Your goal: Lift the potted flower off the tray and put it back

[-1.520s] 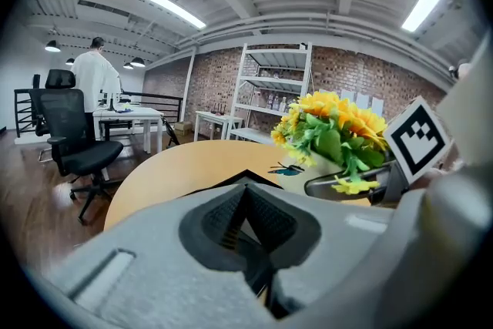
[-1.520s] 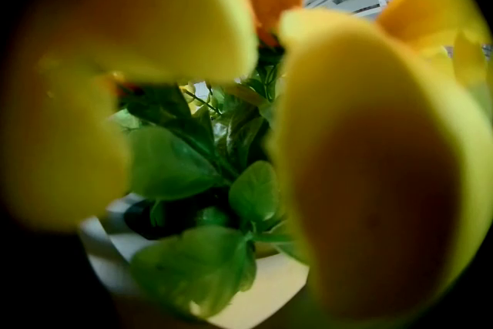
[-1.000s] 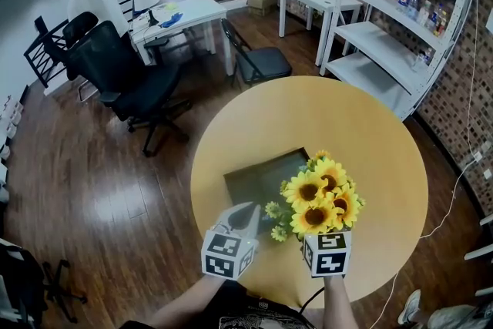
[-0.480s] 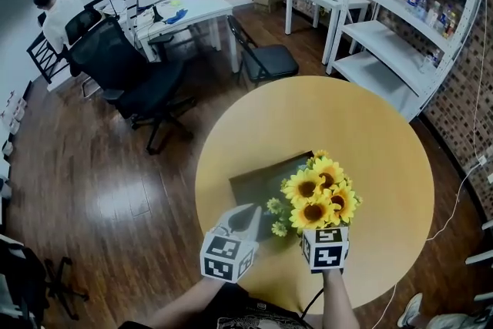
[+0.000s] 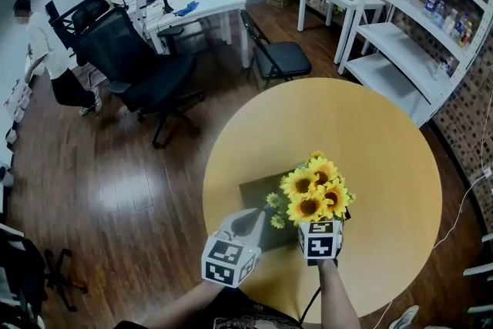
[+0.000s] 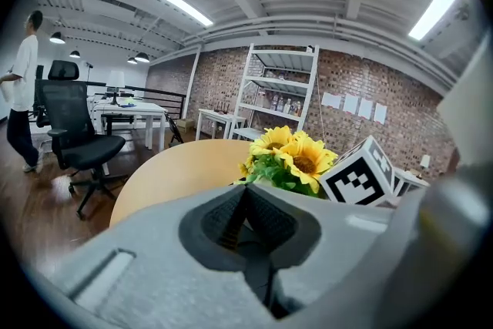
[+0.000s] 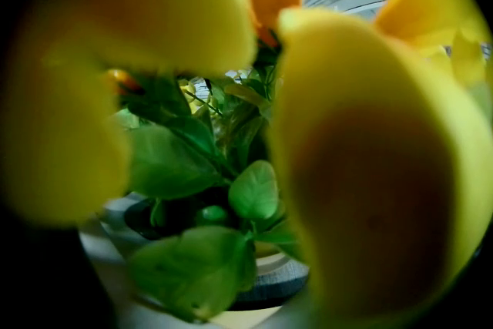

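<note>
Since a second ago the person (image 5: 42, 50) by the far desk has walked off to the left, and the blooms sit a touch nearer me. Round wooden table (image 5: 385, 135) below. Dark tray (image 5: 258, 193) lies on it. Potted flower (image 5: 314, 193) is over the tray's right side — lifted or resting, I can't tell. Right gripper (image 5: 320, 236) is clamped on its pot, leaves crowding the lens. Left gripper (image 5: 248, 221) is pinched closed on nothing — at the tray's near edge.
</note>
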The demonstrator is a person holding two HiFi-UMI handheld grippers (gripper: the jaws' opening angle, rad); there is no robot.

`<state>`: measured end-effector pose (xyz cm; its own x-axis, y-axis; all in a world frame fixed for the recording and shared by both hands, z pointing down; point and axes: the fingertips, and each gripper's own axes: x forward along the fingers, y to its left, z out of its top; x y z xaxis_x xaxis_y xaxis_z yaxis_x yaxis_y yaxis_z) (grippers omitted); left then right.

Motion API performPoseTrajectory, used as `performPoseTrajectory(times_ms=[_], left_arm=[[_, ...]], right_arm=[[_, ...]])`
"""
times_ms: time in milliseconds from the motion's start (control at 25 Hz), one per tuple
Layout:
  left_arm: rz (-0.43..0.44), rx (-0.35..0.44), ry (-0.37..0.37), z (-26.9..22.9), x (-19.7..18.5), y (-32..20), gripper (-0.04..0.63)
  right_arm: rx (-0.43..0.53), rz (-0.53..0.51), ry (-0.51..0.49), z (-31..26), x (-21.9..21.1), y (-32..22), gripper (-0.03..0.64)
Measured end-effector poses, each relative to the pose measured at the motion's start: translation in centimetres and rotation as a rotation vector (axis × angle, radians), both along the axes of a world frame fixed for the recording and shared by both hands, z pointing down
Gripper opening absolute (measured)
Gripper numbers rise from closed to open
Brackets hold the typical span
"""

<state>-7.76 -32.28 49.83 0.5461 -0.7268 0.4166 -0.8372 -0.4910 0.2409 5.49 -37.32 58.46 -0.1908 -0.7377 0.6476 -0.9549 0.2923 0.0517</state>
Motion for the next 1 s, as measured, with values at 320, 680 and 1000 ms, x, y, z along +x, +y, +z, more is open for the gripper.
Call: performPoseTrajectory(times_ms=[320, 680, 1000], left_arm=[[-0.009, -0.024, -0.016, 1.1, -1.4, -0.7, 0.003], [-0.02, -0.042, -0.025, 1.7, -1.7, -1.6, 0.003], [-0.016, -0.049, -0.027, 2.0, -1.5, -1.1, 0.003]], right_arm=[[-0.035, -0.008, 0.032, 2.9, -0.8, -2.4, 0.504], [-0.051, -0.022, 0.021, 4.2, -1.4, -3.6, 0.505], [-0.097, -0.018, -0.02, 4.7, -1.7, -3.1, 0.505]])
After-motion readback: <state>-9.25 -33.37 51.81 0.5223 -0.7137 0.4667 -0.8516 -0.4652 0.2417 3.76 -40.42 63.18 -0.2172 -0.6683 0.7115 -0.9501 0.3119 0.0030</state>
